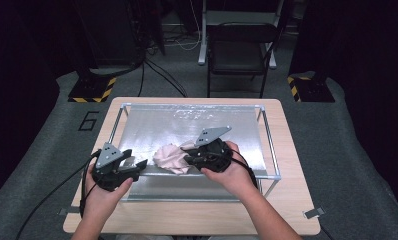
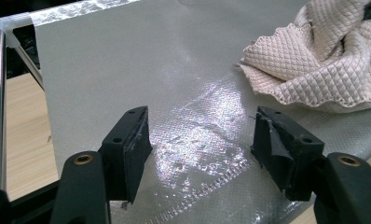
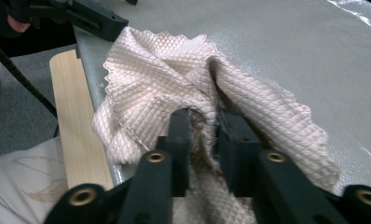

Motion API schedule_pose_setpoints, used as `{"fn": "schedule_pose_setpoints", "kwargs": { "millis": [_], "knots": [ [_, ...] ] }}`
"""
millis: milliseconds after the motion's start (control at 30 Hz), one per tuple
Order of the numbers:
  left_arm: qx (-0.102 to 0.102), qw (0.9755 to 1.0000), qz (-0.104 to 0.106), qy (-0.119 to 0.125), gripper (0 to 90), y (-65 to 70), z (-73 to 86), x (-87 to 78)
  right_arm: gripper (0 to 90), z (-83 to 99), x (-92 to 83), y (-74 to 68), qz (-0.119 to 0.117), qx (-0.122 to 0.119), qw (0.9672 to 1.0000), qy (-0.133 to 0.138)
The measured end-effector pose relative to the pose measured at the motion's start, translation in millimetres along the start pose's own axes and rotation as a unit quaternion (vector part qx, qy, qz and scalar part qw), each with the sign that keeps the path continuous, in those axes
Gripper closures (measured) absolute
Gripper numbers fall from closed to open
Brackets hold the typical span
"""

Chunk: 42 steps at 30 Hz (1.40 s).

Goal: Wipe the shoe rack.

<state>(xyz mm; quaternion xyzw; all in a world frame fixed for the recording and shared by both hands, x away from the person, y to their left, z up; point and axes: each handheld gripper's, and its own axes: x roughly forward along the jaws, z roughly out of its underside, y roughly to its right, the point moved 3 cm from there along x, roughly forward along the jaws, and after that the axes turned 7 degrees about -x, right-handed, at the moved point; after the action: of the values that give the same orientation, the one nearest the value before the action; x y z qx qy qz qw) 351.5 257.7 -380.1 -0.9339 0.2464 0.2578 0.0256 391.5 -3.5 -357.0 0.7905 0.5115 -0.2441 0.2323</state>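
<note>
From above, I see the cloth [image 1: 171,159] bunched on the silver sheet [image 1: 152,125], my right fingers [image 1: 191,159] at its right edge. From the left fingers [image 2: 200,140], gaping empty, it lies up-right. My right fingers' camera shows them pinching a fold.

Dim surroundings, overhead glare, soft focus

Your left gripper [image 1: 137,166] and right gripper [image 1: 191,159] were black plastic, each topped with a grey three-cornered plate. Black cables trailed off both. Up close, jaws were blocky black with brass-coloured screw inserts at the bases; pads looked worn and scuffed. Forearms bare, no sleeves.
</note>
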Motion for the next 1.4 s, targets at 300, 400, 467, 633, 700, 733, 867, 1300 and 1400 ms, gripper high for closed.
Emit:
{"fn": "schedule_pose_setpoints", "kwargs": {
  "millis": [300,400,467,633,700,733,867,1300,1400],
  "knots": [
    [0.000,1.0000,-0.003,0.004,36.1,0.3,0.2,0.4,86.6,4.2,-5.1,0.3,0.003,0.002,1.0000,-0.008],
    [0.001,1.0000,-0.001,0.003,36.1,0.2,0.2,0.2,86.8,7.0,-8.9,1.5,0.008,0.004,0.9999,-0.007],
    [0.001,1.0000,0.000,0.002,36.1,0.2,0.2,0.1,87.0,9.8,-12.2,2.2,0.007,0.011,0.9999,-0.007],
    [0.001,1.0000,-0.001,0.004,36.1,0.3,0.6,-0.2,86.9,18.4,-24.1,3.7,0.009,0.017,0.9998,-0.008],
    [0.001,1.0000,-0.001,0.003,36.1,0.3,0.5,-0.1,86.9,23.0,-29.7,5.3,0.014,0.023,0.9996,-0.004],
    [0.000,1.0000,-0.001,0.003,36.1,0.3,0.4,-0.1,86.7,25.6,-32.8,6.3,0.016,0.025,0.9996,-0.003],
    [0.000,1.0000,-0.001,0.003,36.1,0.2,0.4,-0.1,78.7,30.2,-44.0,8.2,0.018,0.036,0.9991,0.012],
    [0.001,1.0000,-0.001,0.004,36.1,0.2,0.5,-0.2,64.1,13.9,-23.9,5.4,0.027,0.026,0.9993,0.004],
    [0.002,1.0000,-0.001,0.004,36.1,0.2,0.6,-0.3,72.4,13.0,-17.8,4.0,0.024,0.023,0.9992,-0.020]
  ]
}}
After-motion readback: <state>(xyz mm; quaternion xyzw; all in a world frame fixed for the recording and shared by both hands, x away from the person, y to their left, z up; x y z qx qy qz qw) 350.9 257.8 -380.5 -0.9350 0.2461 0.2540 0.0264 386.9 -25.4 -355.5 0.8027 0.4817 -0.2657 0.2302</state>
